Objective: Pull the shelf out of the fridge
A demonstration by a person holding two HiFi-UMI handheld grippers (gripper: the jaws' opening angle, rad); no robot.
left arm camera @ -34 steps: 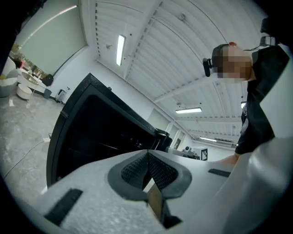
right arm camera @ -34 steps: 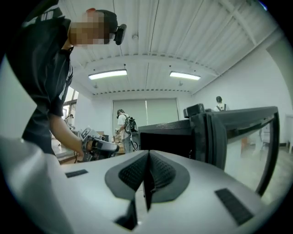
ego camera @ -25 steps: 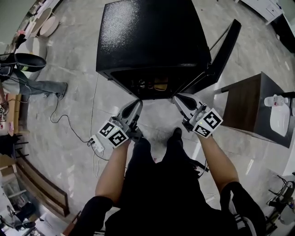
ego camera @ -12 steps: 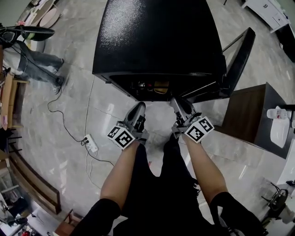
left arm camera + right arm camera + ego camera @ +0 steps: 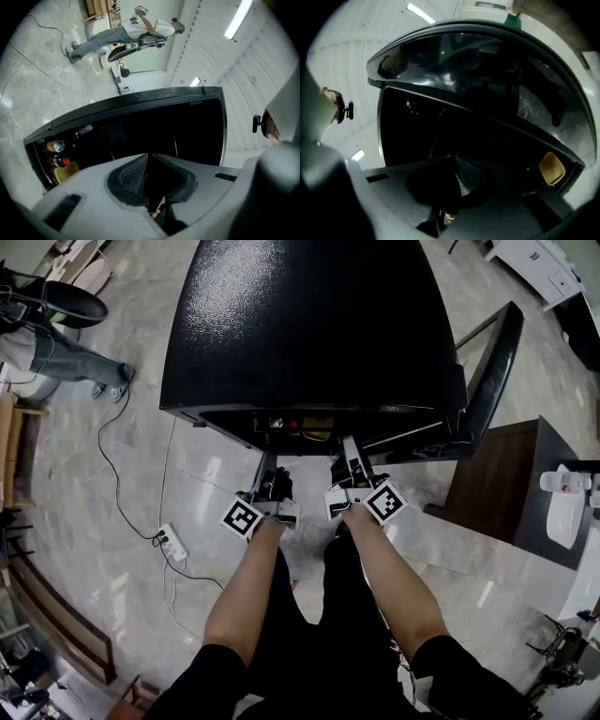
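2 tongs at the open fridge [image 5: 309,324], shelf not yet drawn.
The left tongs [image 5: 265,465] and right tongs [image 5: 349,448] are pointing into the opening, both fully closed and gripping nothing; the shelf is sitting inside the dark interior, outline indiscernible.

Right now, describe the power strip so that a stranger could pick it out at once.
Start at the black fridge with its door open. On the pale marble floor off its front left corner lies a small white power strip. It is the only white block there, with thin black cables running into it.
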